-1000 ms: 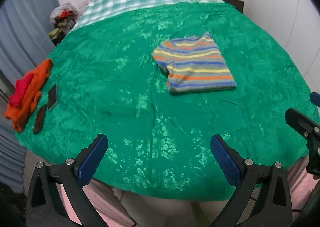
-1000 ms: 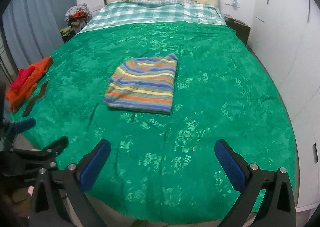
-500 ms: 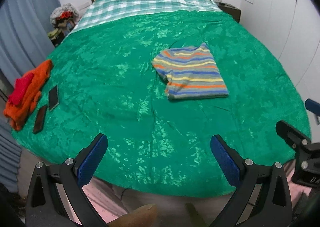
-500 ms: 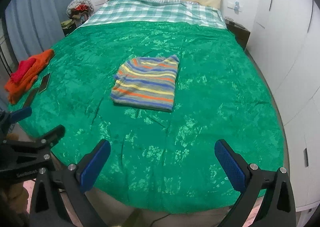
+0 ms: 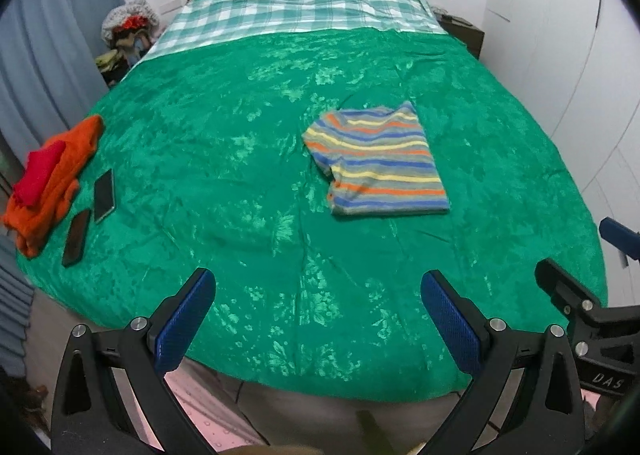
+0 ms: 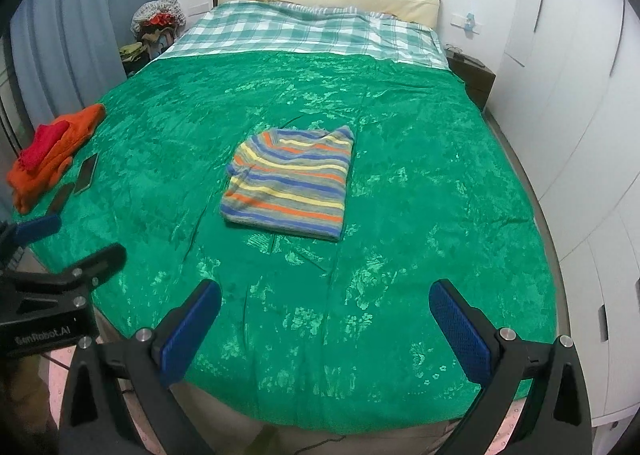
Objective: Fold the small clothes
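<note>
A: Item: striped shirt (image 5: 378, 159), folded, logged centre-right of the left-wrist frame on the green bedspread (image 5: 224, 143). Left tool (image 5: 316, 303) and right tool (image 6: 326, 311): both spread wide, nothing held, well apart from the shirt.

B: Hazards?

A: Slippery bedspread could be dragged with a low pinch, so the fold may be undone. Phones (image 5: 104, 195) beside the orange clothes (image 5: 52, 171), left edge, might be knocked off.
</note>
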`<state>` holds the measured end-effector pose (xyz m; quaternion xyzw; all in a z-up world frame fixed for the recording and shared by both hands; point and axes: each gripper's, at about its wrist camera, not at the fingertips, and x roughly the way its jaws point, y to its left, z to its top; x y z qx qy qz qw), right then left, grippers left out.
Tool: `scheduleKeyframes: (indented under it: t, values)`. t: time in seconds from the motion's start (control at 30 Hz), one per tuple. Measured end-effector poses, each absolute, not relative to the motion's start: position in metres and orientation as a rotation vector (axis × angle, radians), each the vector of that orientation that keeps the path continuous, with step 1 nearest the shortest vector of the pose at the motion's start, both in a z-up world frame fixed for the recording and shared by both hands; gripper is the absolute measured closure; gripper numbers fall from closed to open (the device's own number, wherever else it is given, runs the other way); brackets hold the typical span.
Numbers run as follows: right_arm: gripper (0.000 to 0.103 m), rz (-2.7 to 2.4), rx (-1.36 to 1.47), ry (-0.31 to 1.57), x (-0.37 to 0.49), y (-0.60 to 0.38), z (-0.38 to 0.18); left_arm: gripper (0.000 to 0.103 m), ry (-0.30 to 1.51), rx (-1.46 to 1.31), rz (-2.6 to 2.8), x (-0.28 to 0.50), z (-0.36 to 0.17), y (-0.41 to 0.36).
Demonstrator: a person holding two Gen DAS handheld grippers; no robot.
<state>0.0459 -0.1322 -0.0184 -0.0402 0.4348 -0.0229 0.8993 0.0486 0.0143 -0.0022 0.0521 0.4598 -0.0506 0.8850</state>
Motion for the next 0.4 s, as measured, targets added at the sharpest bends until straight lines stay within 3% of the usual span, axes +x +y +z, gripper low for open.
scheduleKeyframes:
  t: [0.4]
  values:
    - [0.0,-0.062,-0.08,0.907,0.05,-0.137,-0.023,0.0,0.909,0.149,-0.121,0.042,0.005,0.002]
